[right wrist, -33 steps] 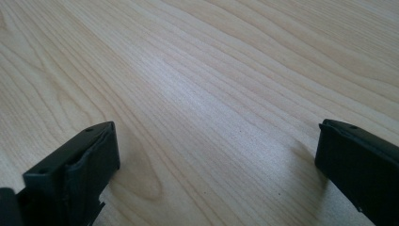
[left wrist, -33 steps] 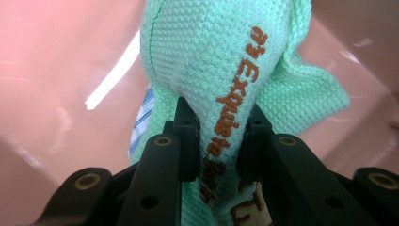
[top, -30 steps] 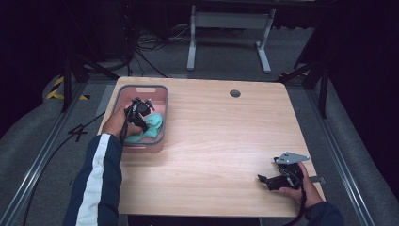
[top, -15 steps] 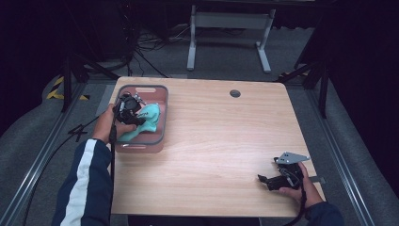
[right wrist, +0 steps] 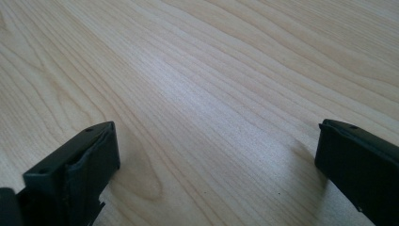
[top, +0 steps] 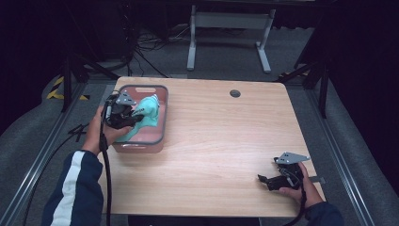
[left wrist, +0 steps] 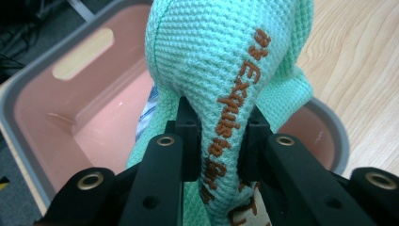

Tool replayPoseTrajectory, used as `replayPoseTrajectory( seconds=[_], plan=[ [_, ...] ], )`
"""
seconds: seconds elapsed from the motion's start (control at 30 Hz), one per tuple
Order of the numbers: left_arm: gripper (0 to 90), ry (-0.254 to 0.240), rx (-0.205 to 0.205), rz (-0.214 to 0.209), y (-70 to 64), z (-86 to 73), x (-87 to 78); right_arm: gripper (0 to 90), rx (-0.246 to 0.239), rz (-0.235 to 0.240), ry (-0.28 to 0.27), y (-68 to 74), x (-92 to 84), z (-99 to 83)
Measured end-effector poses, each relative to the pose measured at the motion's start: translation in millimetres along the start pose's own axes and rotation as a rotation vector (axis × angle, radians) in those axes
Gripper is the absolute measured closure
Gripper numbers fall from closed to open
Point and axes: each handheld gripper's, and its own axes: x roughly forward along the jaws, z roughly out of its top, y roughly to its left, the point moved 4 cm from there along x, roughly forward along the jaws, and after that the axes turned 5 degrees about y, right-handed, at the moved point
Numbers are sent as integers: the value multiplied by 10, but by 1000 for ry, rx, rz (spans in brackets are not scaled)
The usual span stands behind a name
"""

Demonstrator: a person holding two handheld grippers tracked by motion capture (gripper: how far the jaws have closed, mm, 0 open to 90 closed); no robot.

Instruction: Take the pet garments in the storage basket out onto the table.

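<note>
Since a second ago, our left gripper (top: 135, 117) has lifted the mint cloth (top: 147, 113) above the pink bin (top: 162, 117), jaws clamped on it. Our right gripper (top: 263, 179) rests near the desk's (top: 226, 141) front right corner, jaws wide.

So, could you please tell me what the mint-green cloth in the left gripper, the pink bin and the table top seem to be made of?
The mint-green cloth looks like waffle-weave cotton or microfibre: a grid of small pits, with rust-orange stitched lettering. The pink bin appears to be moulded plastic with a grey rim; its smooth walls carry soft glare. The table top shows pale wood grain with a satin sheen, possibly laminate rather than solid wood.
</note>
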Motion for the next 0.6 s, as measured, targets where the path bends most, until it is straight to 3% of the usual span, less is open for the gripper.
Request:
replayPoseTrajectory(
  seconds=[0.2,0.6],
  plan=[
    [754,-66,8,-1,-97,50,-139,5,0,0,0,0,0,0],
    [754,-132,74,-13,-308,271,-345,5,1,-1,0,0,-1,0]
  ],
)
